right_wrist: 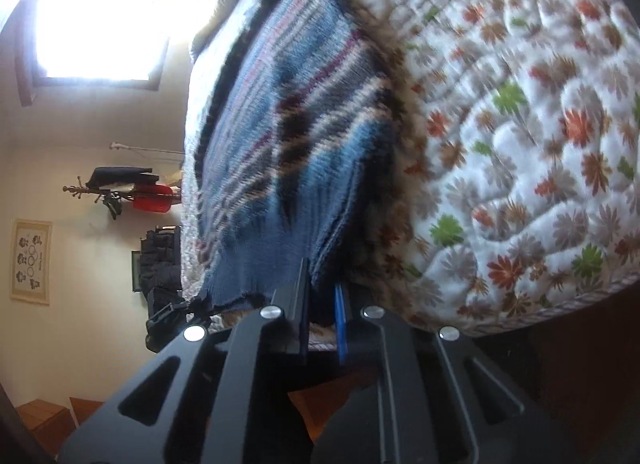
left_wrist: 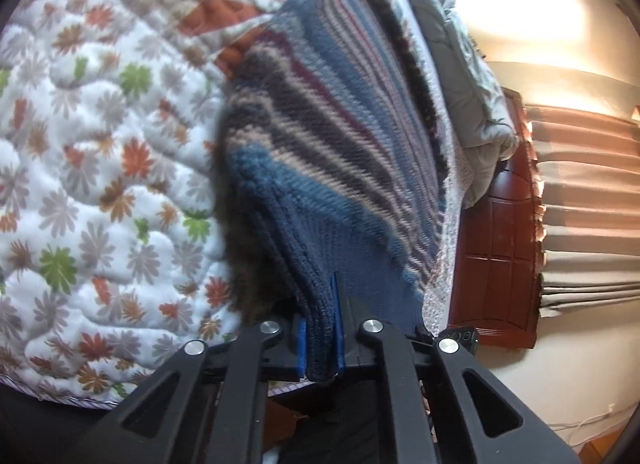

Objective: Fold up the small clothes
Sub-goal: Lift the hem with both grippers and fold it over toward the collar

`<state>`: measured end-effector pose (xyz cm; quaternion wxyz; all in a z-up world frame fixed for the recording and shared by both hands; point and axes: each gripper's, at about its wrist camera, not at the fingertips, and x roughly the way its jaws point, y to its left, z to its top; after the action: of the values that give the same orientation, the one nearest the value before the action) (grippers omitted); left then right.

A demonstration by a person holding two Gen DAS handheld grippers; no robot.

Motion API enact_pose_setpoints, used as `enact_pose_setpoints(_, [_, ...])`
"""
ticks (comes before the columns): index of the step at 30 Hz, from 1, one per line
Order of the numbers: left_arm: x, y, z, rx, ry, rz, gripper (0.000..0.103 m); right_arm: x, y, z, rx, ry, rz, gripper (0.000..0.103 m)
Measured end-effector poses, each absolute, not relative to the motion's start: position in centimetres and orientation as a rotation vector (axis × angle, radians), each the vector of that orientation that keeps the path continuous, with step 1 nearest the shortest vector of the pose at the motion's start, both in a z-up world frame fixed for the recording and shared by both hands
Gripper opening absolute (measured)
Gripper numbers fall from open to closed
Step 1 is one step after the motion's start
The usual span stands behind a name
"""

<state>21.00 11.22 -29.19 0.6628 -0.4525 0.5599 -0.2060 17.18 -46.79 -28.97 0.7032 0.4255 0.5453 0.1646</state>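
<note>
Clamping the dark blue ribbed hem of a striped knit sweater [left_wrist: 320,151], the left hand-held gripper [left_wrist: 320,338] has its two blue-padded fingers [left_wrist: 301,348] pressed against a bunched fold of the knit, with yarn filling the whole gap between them. The right hand-held gripper [right_wrist: 323,328] is likewise closed on the same hem, its fingers [right_wrist: 341,324] pinching a thick fold of the blue rib. The sweater [right_wrist: 292,135] is banded in blue, grey, pale pink, black and a thin maroon line, and a brown furry trim [left_wrist: 240,264] runs along one edge of it; in the right wrist view that trim [right_wrist: 396,111] lies against the bedding. The garment stretches away from both grippers across a bed covered by a white quilt [left_wrist: 100,151] printed with orange, grey and green flowers, and the quilt [right_wrist: 528,135] fills the right side of the right wrist view. A grey duvet [left_wrist: 472,75] is heaped beyond the far end of the sweater. Beside the bed in the left wrist view stand a dark red wooden panel [left_wrist: 504,264] and pleated beige curtains [left_wrist: 588,199]. The right wrist view shows a bright window [right_wrist: 100,15], a coat rack [right_wrist: 120,191] carrying dark and red clothing, and a framed picture [right_wrist: 31,262] on a cream wall. Both views are blurred.
</note>
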Motion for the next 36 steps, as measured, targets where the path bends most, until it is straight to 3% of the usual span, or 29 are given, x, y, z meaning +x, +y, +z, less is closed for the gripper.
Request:
enact_pose_setpoints(21, [23.9,13.0,-19.0,-1.084,0.964,-0.591,0.008,23.6,-47.0,-18.1,0.883,1.026,0.465,0.008])
enact_pose_setpoints(36, [35.5,12.2,-11.9,-0.976,0.915,-0.612,0.008,35.3,-47.1,-11.8,0.737,0.97,0.45,0.008])
